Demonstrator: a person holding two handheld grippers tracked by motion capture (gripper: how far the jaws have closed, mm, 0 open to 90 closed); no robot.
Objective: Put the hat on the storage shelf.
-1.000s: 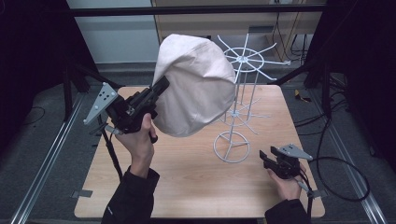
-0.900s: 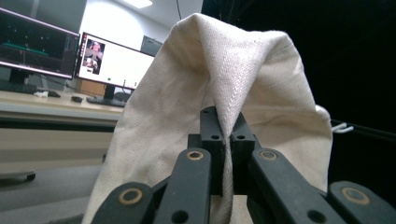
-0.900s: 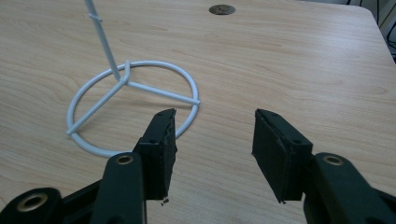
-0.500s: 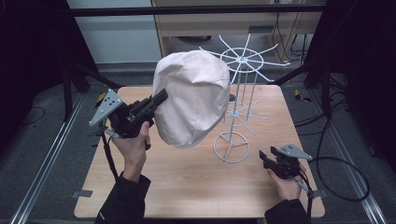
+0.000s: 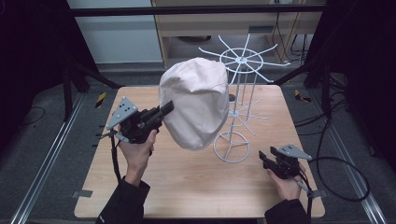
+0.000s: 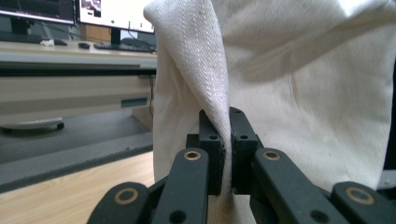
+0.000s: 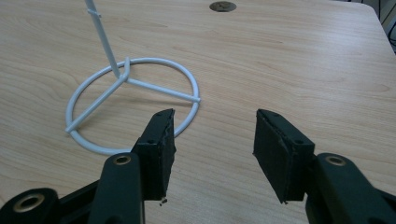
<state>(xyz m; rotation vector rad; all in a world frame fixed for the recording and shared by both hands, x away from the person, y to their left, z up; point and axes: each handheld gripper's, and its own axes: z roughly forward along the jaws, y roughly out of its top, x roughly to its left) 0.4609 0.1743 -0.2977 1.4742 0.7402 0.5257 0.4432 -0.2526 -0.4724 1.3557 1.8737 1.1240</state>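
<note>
A: Left hand-held gripper (image 5: 164, 109) clenched on a fold of the cream cloth hat (image 5: 196, 105); pinch plain in the left gripper view, fabric (image 6: 280, 93) squeezed between the two black pads (image 6: 211, 154).

B: And the hat itself?

A: Held up in the air, just left of the white wire stand (image 5: 240, 100), crown toward the camera, lower edge hanging clear of the desk (image 5: 187, 182). Not on the stand's spoked top.

B: Right hand-held gripper (image 5: 267, 157)?

A: Released, nothing between the pads, resting low on the desk just right of the stand's ring base (image 7: 130, 105).

B: Step in hand, then?

A: Likely carrying the hat, either toward the stand or down beside it; hard to say which from here.

B: Next move?

A: If hanging: lift above the spokes, open side facing down, centre over the hub, lower, then let go. Perhaps steady the base with the free gripper, since thin wire tips easily.
</note>
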